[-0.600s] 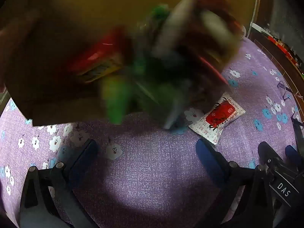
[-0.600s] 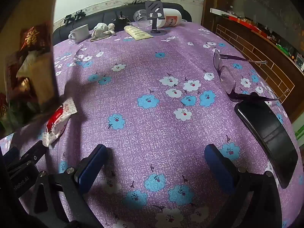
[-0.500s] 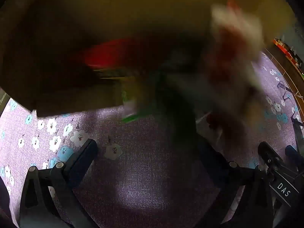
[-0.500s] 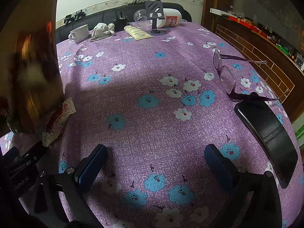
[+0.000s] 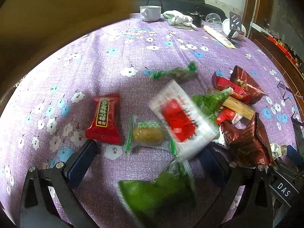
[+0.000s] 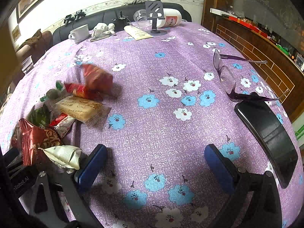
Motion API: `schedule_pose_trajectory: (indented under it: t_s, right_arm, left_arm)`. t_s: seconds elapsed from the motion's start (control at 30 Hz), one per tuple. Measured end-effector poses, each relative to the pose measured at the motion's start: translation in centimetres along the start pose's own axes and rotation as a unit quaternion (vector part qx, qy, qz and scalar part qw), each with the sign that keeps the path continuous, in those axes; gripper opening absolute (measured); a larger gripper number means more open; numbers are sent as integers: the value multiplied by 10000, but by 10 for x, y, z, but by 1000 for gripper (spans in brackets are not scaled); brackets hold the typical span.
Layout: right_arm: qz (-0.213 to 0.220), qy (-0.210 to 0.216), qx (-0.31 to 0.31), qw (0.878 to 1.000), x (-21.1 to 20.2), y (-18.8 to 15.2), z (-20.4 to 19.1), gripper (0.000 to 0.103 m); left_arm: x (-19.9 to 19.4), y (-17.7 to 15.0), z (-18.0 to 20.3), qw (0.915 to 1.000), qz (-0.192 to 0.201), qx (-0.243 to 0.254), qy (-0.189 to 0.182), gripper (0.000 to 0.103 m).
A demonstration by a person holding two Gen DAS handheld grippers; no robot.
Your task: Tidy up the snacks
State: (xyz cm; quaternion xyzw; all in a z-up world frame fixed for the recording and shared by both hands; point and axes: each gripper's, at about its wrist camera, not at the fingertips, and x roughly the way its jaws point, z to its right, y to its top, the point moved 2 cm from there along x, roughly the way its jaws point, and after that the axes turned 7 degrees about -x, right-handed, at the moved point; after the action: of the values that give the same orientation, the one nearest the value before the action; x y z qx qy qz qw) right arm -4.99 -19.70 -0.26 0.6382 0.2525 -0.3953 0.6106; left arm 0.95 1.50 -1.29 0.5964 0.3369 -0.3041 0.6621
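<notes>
Several snack packets lie scattered on the purple flowered tablecloth [image 5: 117,70]. In the left wrist view I see a red packet [image 5: 104,119], a clear packet with a yellow cake [image 5: 147,135], a blurred white-and-red packet [image 5: 180,119], a green packet [image 5: 157,191] and dark red packets [image 5: 247,144]. My left gripper [image 5: 150,161] is open and empty just before them. My right gripper [image 6: 155,163] is open and empty over bare cloth, with the snack pile [image 6: 62,110] to its left. A brown cardboard box [image 5: 47,19] hangs at the upper left.
Purple glasses [image 6: 226,76] and a black phone [image 6: 269,134] lie to the right. A white mug [image 6: 79,33], a figurine [image 6: 103,29], a phone stand [image 6: 154,17] and a white bottle [image 6: 171,19] stand at the table's far edge.
The box has tipped its snacks out and lifted away to the upper left. The packets now lie spread on the cloth, some still blurred with motion. Both grippers stay put.
</notes>
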Motion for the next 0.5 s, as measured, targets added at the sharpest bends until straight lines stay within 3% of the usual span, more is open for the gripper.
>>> schedule_pose_trajectory:
  t_s: [0.5]
  right_arm:
    - [-3,1,0,10000,0,0,0,103]
  left_arm:
    - [0,1,1,10000,-12,-1,3,103]
